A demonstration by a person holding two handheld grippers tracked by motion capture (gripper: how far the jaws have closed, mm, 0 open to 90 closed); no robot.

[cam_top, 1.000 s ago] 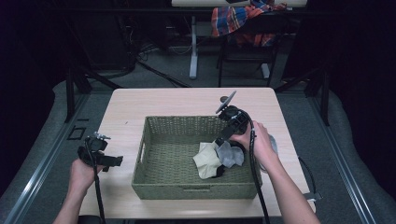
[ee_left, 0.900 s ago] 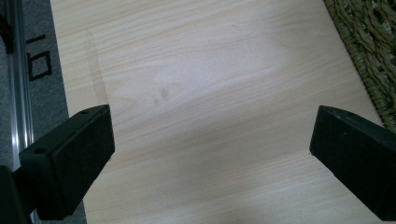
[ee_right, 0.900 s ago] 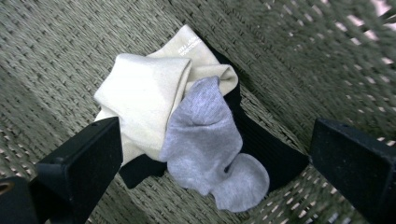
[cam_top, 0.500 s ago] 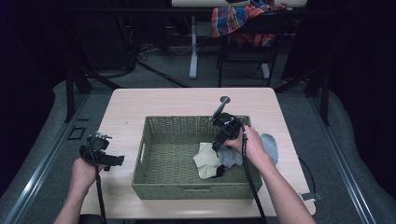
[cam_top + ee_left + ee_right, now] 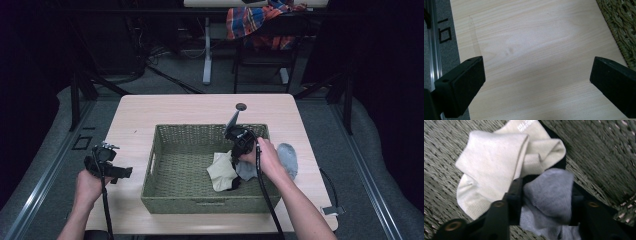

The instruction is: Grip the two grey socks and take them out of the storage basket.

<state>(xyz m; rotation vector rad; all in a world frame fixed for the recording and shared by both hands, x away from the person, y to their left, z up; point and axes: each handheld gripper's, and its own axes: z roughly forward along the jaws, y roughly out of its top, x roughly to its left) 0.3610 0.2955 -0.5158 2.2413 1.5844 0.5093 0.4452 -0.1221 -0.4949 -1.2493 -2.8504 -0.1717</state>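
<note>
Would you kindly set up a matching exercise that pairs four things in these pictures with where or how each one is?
Things:
1. grey sock
2. cream sock
3. left gripper
4. second grey sock

Places or states:
A. lying on the table, outside the basket's right wall
B. open over bare tabletop
C. between the right gripper's closing jaws
D. lying folded on the basket floor, not gripped

Pairs: 1-C, 2-D, 3-B, 4-A
</note>
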